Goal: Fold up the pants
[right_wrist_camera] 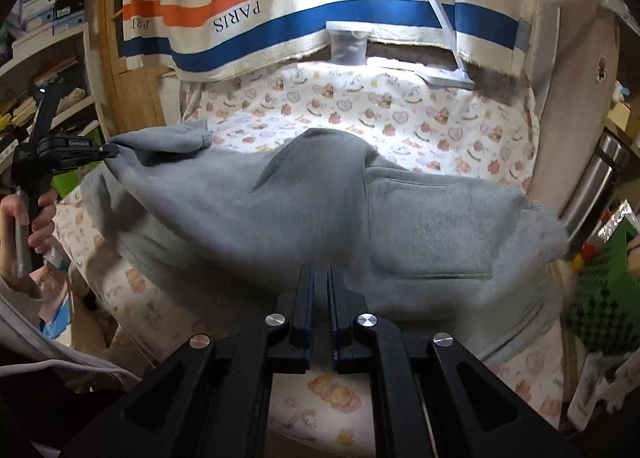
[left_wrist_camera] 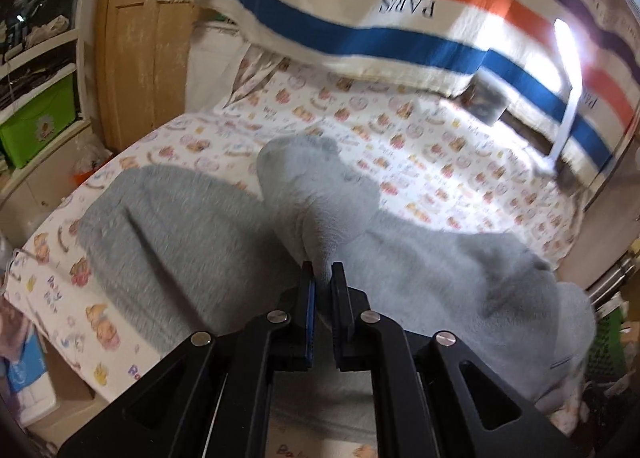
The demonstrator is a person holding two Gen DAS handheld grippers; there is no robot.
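Pants (right_wrist_camera: 320, 214) in mid-fold, grey fleece lifted over the near edge of the printed bedsheet (right_wrist_camera: 400, 110).

Your left gripper (left_wrist_camera: 322, 272) pinches a raised fabric ridge; your right gripper (right_wrist_camera: 320, 274) is clamped narrow on the near hem. Carry both edges level toward the far side, keep the cloth taut between them, lay it down square before you let go.

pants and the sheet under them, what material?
Pants: thick grey knit, likely cotton fleece; matte, fuzzy nap, soft rounded folds, stitched patch pocket. Sheet: thin woven fabric, probably cotton, matte, flat printed bear-and-heart pattern, lies smooth. Fibre content can't be confirmed by look.
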